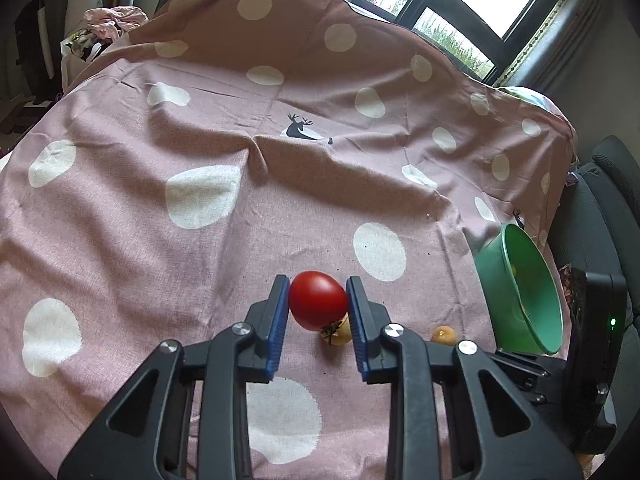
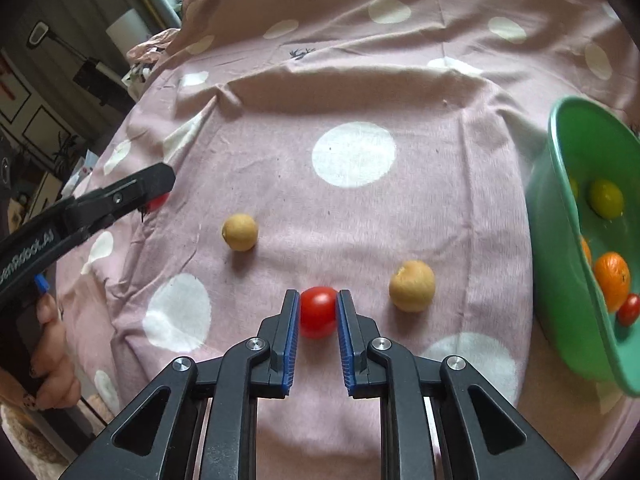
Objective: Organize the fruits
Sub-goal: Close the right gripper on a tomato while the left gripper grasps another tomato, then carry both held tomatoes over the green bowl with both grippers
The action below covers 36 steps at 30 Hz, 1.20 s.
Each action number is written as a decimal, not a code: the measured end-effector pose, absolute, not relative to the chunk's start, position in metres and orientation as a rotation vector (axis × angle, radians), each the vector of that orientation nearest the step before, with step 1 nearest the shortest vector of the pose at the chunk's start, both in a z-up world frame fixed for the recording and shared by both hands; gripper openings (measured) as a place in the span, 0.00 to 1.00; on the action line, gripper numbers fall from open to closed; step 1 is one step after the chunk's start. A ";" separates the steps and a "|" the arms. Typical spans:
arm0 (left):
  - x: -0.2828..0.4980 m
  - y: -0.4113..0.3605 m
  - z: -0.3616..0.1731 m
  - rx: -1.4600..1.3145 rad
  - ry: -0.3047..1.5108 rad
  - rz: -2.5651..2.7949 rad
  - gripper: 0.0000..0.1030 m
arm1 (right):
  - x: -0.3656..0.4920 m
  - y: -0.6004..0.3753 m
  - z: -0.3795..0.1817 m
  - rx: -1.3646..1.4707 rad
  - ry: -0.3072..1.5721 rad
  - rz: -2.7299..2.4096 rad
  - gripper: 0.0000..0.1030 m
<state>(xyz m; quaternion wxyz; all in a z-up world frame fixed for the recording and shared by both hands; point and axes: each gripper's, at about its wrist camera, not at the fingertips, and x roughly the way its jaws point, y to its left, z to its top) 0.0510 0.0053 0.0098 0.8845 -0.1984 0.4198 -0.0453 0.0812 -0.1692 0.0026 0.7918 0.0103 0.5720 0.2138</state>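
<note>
Two tomatoes, two grips, and both sets of jaws are closed on fruit! The left gripper (image 1: 318,300) has its blue pads clamped on the larger red tomato (image 1: 318,300), which looks lifted clear of the pink spotted cloth (image 1: 200,120) on the tabletop, stem end tipped down toward the camera. The right gripper (image 2: 319,310) has pinched the smaller red tomato (image 2: 318,312) squarely between its pads, near the front edge of the tabletop; whether that one is off the cloth yet I cannot tell.

Now the relation that matters: the green bowl (image 2: 560,240) sits at the right edge, tilted with its mouth facing the fruit, already holding an orange (image 2: 612,284), a green fruit (image 2: 606,198) and another small tomato (image 2: 628,310). It lies to the right of both grippers, and the right hand is plainly the nearer one, so its carry should be short. Two tan round fruits (image 2: 240,232) (image 2: 412,286) lie loose on the cloth, one directly between the right jaws and the bowl, so that path wants some height
</note>
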 end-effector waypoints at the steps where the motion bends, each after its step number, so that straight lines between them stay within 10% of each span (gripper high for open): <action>1: 0.052 0.006 0.009 -0.410 0.880 -0.087 0.27 | 0.086 -0.165 0.003 0.011 1.237 0.456 0.18; 36: 0.037 -0.027 0.024 -0.325 0.851 -0.132 0.28 | 0.070 -0.186 0.004 0.076 1.194 0.436 0.24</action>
